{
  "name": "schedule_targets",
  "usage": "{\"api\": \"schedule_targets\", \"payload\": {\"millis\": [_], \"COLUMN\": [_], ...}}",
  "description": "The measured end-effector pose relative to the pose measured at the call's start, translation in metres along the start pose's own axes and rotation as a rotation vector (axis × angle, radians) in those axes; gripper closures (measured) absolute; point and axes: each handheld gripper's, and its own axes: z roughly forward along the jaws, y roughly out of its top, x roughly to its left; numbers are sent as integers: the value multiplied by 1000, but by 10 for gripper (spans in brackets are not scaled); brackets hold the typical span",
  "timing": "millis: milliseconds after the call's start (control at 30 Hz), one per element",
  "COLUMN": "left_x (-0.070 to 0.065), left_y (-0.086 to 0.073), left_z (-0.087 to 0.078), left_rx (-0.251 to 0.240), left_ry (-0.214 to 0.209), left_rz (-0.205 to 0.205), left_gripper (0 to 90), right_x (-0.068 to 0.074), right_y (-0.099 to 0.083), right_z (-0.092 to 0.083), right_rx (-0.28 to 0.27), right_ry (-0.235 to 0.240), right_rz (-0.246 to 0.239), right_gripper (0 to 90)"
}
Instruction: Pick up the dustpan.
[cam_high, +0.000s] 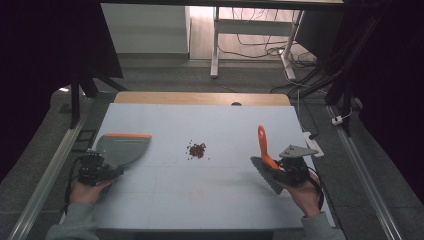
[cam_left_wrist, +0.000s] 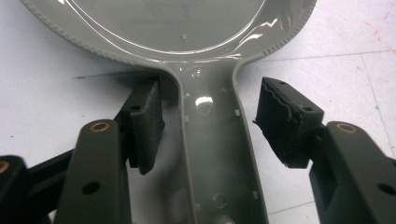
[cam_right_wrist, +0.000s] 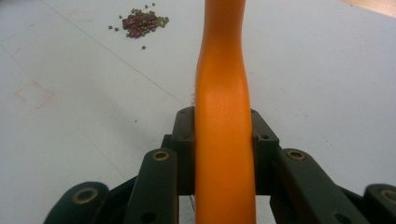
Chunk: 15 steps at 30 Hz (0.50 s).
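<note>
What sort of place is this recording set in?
Probably a lab or workshop set up for recording, not a home. A white-topped table stands between metal rails on grey carpet, loose cables trail across the floor behind, and dark curtains close off both sides.

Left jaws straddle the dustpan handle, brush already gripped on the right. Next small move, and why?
Probably close the left gripper the rest of the way on the dustpan handle. Its pads stand either side of the handle with gaps showing, so the pan isn't held yet. The right gripper already clamps the brush, and the beans lie unswept between the two tools.
</note>
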Motion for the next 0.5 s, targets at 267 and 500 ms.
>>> {"api": "schedule_targets", "payload": {"millis": [267, 500], "left_x": [1, 2], "left_y": [0, 0], "left_z": [0, 1], "left_rx": [-16, -19], "left_ry": [-6, -6], "left_rz": [-10, -14], "left_gripper": [535, 541], "right_x": [-2, -2], "right_y": [-1, -1], "right_z": [-1, -1], "right_rx": [0, 0], "right_ry": [-3, -3], "right_rz": [7, 1], "right_gripper": [703, 704]}}
